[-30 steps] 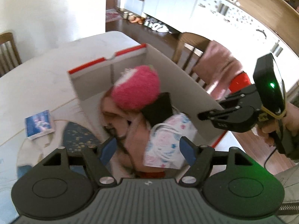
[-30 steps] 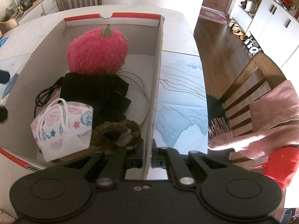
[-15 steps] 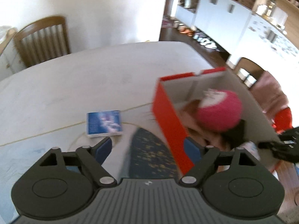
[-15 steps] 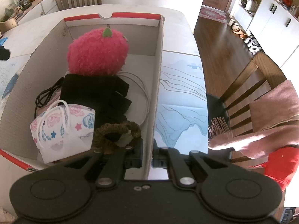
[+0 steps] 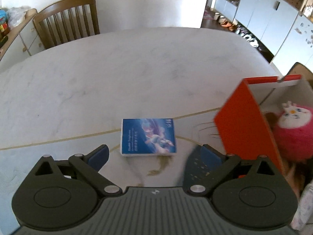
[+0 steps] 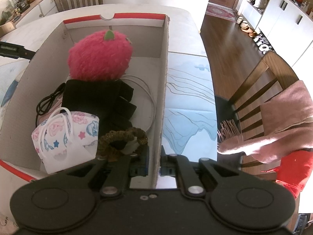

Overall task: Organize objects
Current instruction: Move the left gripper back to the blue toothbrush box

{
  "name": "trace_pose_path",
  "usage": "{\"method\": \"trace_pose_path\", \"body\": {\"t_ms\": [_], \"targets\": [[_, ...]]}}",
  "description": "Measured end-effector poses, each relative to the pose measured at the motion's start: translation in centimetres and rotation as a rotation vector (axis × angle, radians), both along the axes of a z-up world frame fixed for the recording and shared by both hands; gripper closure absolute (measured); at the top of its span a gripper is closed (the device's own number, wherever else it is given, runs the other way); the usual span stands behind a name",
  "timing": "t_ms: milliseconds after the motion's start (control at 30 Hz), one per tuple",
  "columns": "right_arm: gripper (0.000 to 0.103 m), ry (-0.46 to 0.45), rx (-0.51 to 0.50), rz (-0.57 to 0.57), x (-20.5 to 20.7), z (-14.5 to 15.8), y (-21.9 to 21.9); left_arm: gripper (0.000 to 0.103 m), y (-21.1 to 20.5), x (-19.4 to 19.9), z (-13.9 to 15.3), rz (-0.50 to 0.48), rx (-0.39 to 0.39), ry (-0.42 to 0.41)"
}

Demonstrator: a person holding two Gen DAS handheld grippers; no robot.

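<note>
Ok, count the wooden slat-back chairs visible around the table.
2. One wooden slat-back chair stands at the far side of the white marble table; another wooden chair, draped with a pink scarf, sits at the table's right side. Others may be hidden.

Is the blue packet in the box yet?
Out. The packet lies flat on the table, left of the box.
</note>
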State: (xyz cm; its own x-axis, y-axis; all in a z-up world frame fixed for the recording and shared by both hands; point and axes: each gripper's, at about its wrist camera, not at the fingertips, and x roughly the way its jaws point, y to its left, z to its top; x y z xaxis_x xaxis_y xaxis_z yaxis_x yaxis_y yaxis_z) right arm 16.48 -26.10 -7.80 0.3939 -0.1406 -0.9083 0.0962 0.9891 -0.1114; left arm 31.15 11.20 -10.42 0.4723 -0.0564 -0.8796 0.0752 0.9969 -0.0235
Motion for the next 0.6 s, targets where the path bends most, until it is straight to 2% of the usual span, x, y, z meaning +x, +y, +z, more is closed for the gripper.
{"method": "trace_pose_path", "body": {"t_ms": [133, 433, 600], "targets": [[0.095, 0.006, -0.002, -0.005, 0.0, 0.0, 0.0, 0.002, 0.2, 1.3, -1.4, 0.002, -0.003, 0.018], [0.095, 0.013, -0.001, -0.014, 0.1, 0.0, -0.1, 0.002, 0.1, 2.6, -3.8, 0.024, 0.072, 0.055], [0.095, 0.02, -0.003, -0.015, 0.1, -0.1, 0.0, 0.003, 0.2, 2.9, -4.3, 0.037, 0.066, 0.06]]}}
